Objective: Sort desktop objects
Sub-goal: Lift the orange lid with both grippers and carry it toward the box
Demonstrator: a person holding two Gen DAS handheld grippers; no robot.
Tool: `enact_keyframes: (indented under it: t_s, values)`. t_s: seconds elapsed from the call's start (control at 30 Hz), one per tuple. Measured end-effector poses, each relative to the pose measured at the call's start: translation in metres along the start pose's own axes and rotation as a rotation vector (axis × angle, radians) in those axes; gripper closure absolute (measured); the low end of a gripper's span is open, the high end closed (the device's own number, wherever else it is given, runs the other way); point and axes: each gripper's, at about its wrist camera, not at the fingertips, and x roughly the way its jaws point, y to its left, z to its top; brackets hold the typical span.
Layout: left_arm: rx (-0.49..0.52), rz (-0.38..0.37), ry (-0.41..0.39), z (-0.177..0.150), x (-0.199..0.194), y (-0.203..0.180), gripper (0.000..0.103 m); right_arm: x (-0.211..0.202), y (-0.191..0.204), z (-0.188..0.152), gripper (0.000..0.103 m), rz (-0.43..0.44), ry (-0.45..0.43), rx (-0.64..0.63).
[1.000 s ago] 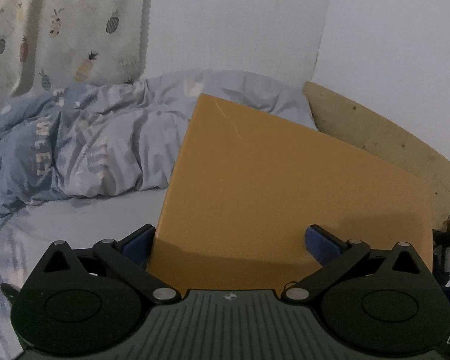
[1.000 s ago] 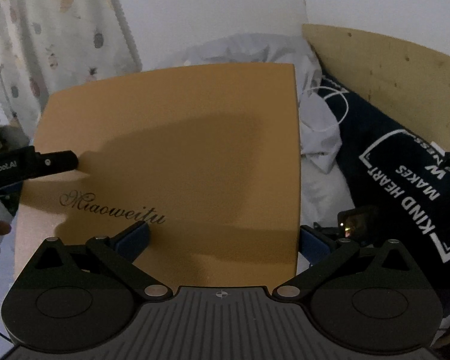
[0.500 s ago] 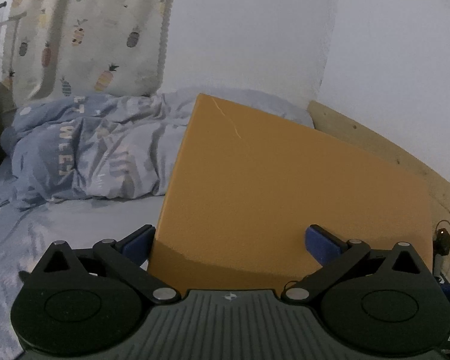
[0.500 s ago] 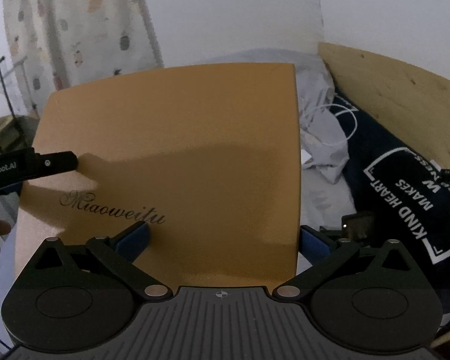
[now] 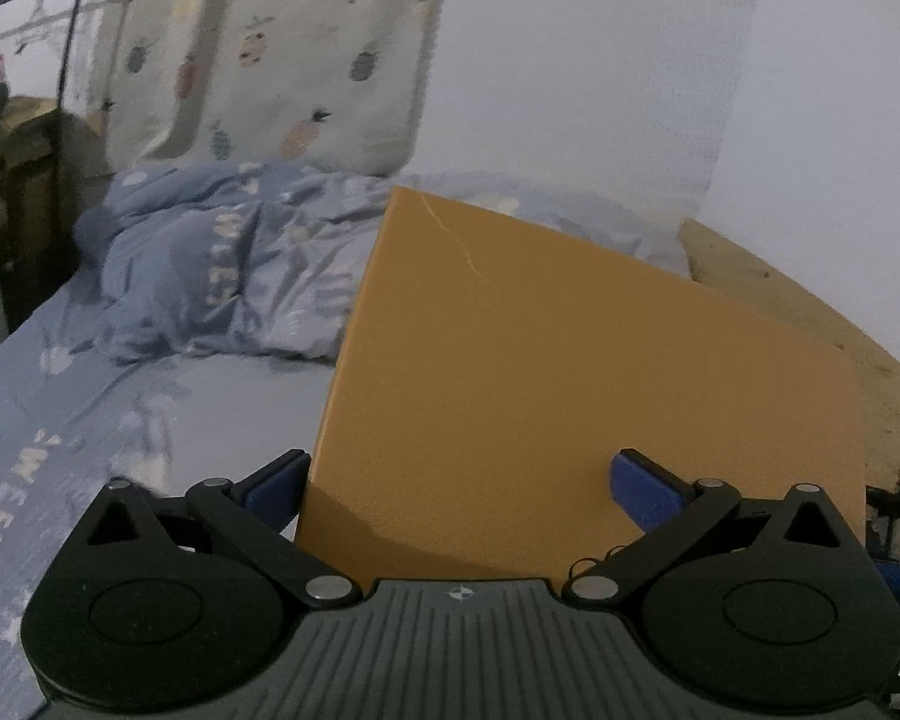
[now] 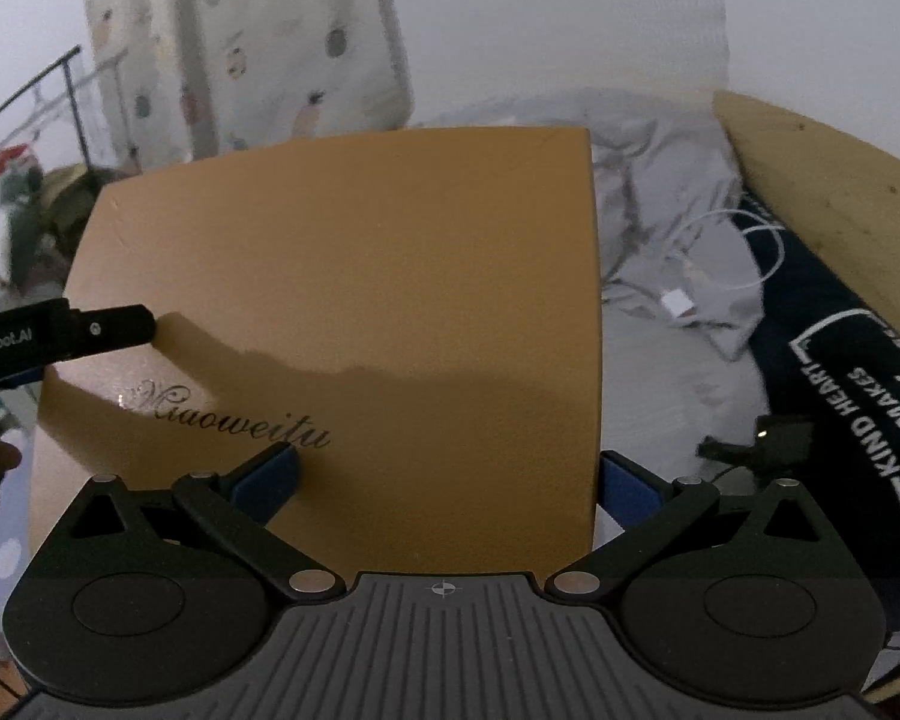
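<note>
A large orange mat (image 5: 570, 396) with black script lettering (image 6: 228, 414) is held in the air above a bed. My left gripper (image 5: 459, 480) grips one edge of it, one finger above the mat and one below. My right gripper (image 6: 444, 474) grips another edge the same way. The left gripper's finger (image 6: 84, 330) shows in the right wrist view at the mat's left edge. The mat hides what lies under it.
Below is a bed with a crumpled blue duvet (image 5: 222, 276) and sheet. A pineapple-print curtain (image 5: 282, 54) hangs behind. A wooden headboard (image 6: 822, 192), a dark printed pillow (image 6: 858, 396), a white charger cable (image 6: 720, 264) and a small black device (image 6: 762, 438) lie to the right.
Both grippers have tilted upward with the mat; more wall and curtain show now, and the bed sits lower in view. The hold on the mat is unchanged.
</note>
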Motion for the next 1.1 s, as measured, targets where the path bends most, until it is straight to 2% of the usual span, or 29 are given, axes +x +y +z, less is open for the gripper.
enact_keyframes:
  t_s: [0.23, 0.47, 1.1]
  values:
    - [-0.028, 0.042, -0.002, -0.006, -0.014, 0.025, 0.0, 0.002, 0.038, -0.01, 0.0, 0.041, 0.02, -0.039]
    - [-0.046, 0.06, 0.001, -0.015, -0.024, 0.035, 0.0, 0.007, 0.054, -0.016, 0.0, 0.061, 0.038, -0.067]
    - [-0.049, 0.069, 0.077, -0.062, -0.018, 0.039, 0.0, 0.022, 0.044, -0.058, 0.0, 0.062, 0.119, -0.075]
